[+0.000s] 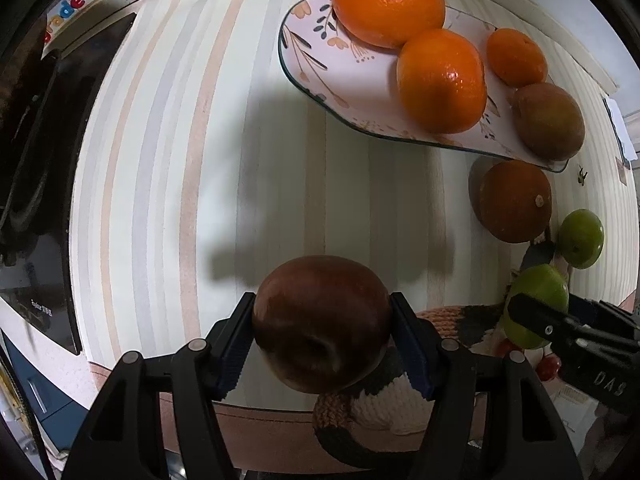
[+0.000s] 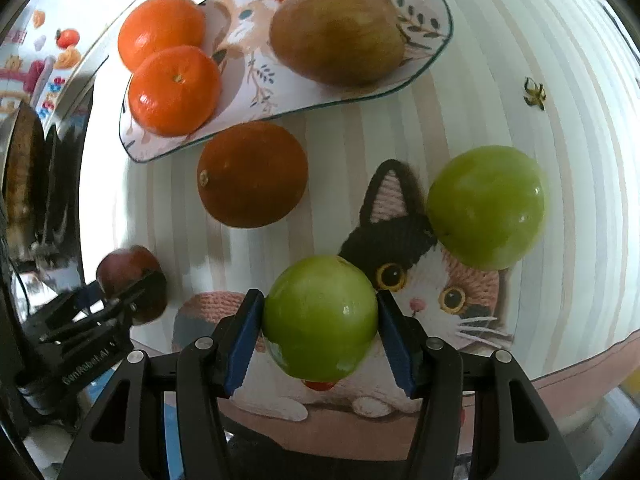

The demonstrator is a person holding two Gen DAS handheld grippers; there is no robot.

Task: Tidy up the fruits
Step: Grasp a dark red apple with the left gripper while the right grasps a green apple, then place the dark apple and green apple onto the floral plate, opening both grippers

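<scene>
My left gripper (image 1: 322, 300) points straight down and is shut on a dark red apple (image 1: 320, 324) above the striped tablecloth. My right gripper (image 2: 320, 296) is shut on a green apple (image 2: 320, 316) over a crocheted cat mat. Each gripper shows in the other's view: the right gripper (image 1: 532, 312) with its green apple (image 1: 536, 296), and the left gripper (image 2: 128, 284) with the red apple (image 2: 128, 268). A floral plate (image 2: 248, 64) holds three oranges (image 1: 442, 80) and a brownish apple (image 2: 336, 28). Beside the plate lies a dark orange (image 2: 252, 174), and a second green apple (image 2: 486, 206) rests on the mat.
The cat mat (image 2: 420, 280) lies near the table's front edge. A black appliance (image 1: 40, 160) stands along the left side. A small dried stem (image 2: 534, 94) lies on the cloth right of the plate. Striped cloth (image 1: 200, 140) spreads left of the plate.
</scene>
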